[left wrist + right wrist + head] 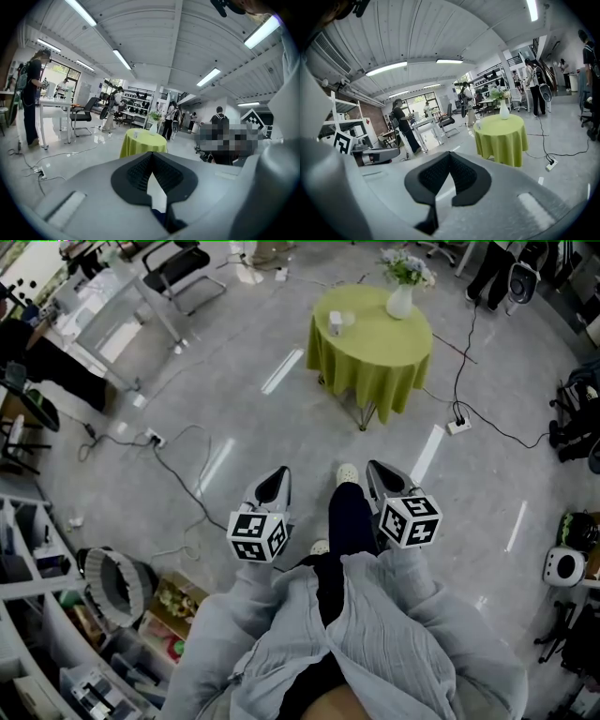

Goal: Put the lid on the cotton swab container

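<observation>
A round table with a yellow-green cloth (370,338) stands some way ahead on the grey floor. On it sits a small white container (337,322), also in the left gripper view (136,134) and the right gripper view (478,123); I cannot make out a separate lid at this distance. My left gripper (278,474) and right gripper (375,468) are held low in front of my body, far from the table. Both are shut, tips meeting, with nothing between them (151,154) (450,153).
A white vase of flowers (401,298) stands at the table's far side. Cables and a power strip (458,426) lie on the floor right of the table. An office chair (178,268) and a desk are at the back left, shelves at the left edge. Several people stand around the room.
</observation>
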Demonstrator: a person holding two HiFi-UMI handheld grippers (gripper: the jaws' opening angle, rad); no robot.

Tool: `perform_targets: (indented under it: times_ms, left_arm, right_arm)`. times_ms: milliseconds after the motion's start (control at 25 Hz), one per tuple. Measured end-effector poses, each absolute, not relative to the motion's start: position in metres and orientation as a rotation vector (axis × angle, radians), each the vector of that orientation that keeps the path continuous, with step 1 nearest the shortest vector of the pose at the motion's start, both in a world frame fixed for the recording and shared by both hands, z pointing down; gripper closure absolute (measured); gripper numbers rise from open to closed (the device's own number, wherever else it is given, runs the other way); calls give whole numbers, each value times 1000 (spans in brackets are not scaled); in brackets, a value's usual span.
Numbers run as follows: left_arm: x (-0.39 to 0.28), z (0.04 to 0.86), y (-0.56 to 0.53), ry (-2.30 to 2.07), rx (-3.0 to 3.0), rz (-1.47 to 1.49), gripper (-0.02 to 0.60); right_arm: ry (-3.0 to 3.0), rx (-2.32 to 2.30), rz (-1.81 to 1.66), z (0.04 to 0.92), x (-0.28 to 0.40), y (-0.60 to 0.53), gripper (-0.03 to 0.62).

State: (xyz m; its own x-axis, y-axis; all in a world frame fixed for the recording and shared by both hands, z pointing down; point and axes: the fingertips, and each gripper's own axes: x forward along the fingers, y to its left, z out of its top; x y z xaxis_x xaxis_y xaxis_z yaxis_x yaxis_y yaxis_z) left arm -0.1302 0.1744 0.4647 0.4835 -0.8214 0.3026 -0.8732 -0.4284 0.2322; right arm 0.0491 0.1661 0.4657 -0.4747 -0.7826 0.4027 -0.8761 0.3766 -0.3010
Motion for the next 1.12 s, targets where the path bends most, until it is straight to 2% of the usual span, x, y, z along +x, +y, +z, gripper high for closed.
perform_targets:
  times_ms: [400,1120]
  left_arm:
    - [-140,480,139,-1439,2332,239,563]
    - [-111,465,-39,-1459,2340,276,563]
  right_arm:
    - [-2433,1465,762,476,48,124,592]
    - [-2462,1398,808,471,63,-55,592]
